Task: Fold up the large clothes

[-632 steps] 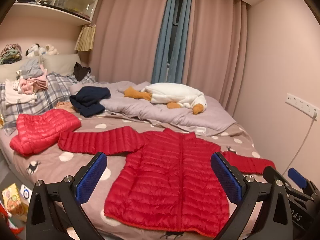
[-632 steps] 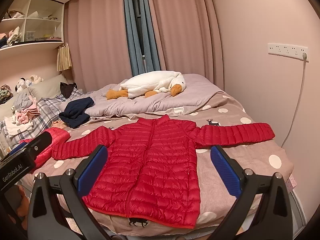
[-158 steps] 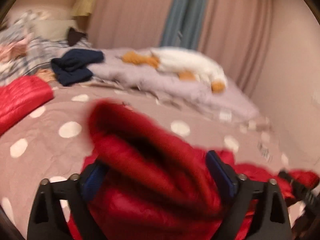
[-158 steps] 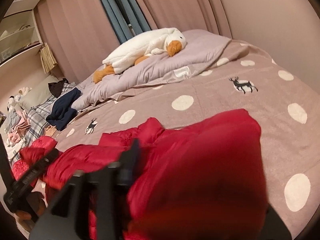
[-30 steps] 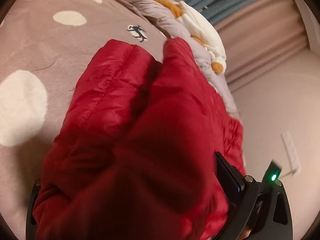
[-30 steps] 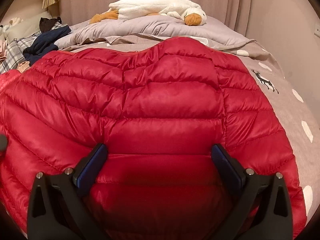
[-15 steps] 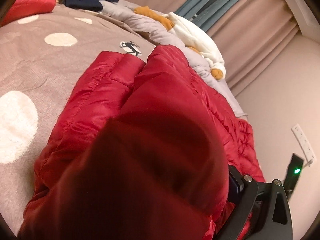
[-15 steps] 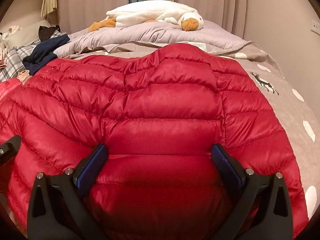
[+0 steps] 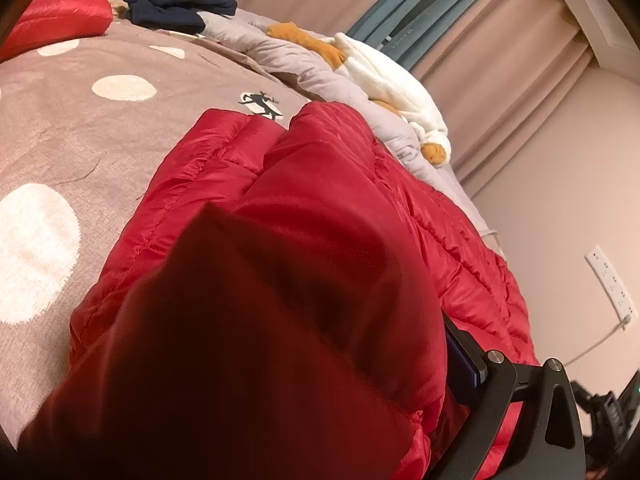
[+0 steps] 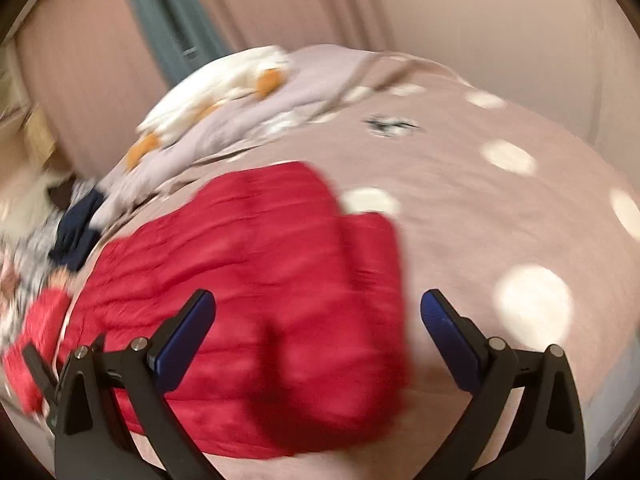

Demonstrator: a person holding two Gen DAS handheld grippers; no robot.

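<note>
A bed (image 10: 500, 216) with a taupe spotted cover fills a pink-curtained bedroom; a white plush goose (image 9: 384, 76) lies on a grey quilt (image 9: 280, 56) at its far side, and a navy garment (image 9: 172, 2) sits near a second red jacket (image 9: 52, 20). The red puffer jacket (image 10: 256, 280) lies on the bed, folded into a compact block. The right hand-held gripper (image 10: 318, 320) hovers above it with its blue pads spread wide, released, gripping nothing. The left hand-held gripper (image 9: 400, 368) has the jacket bunched thickly over it; only one pad (image 9: 462, 364) shows, so I cannot tell whether it is clenched.
</note>
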